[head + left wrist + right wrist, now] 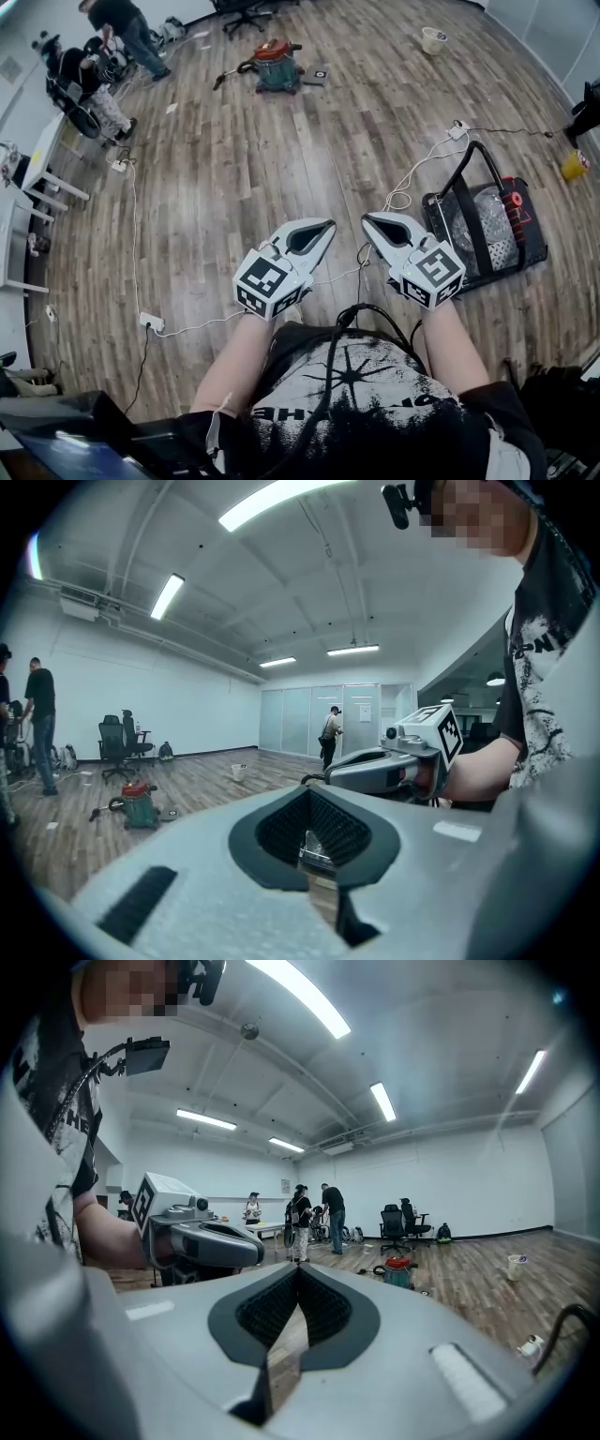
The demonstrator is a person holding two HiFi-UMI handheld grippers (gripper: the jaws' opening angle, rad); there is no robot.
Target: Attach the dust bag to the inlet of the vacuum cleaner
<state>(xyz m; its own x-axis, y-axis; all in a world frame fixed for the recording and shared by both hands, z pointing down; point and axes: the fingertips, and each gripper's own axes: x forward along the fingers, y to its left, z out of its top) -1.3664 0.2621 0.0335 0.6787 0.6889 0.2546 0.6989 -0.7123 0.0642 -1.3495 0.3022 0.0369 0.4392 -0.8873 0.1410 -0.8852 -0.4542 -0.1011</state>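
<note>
We look steeply down at a wooden floor (234,159) past our own dark printed shirt, holding a gripper in each hand close in front of the chest. The left gripper (327,226) and the right gripper (368,219) point away from us, side by side and slightly apart. The left fingers (187,874) are pressed together with nothing gripped, and the right fingers (394,1354) are likewise closed and empty. The vacuum cleaner (275,66), a squat green drum with a red top, stands on the floor well away from both grippers, near the far side of the room. Near us on the right, a black carry bag with red trim (521,217) lies open on the floor. It holds something pale and crinkled; we cannot tell what. White cables (412,173) trail across the boards.
</note>
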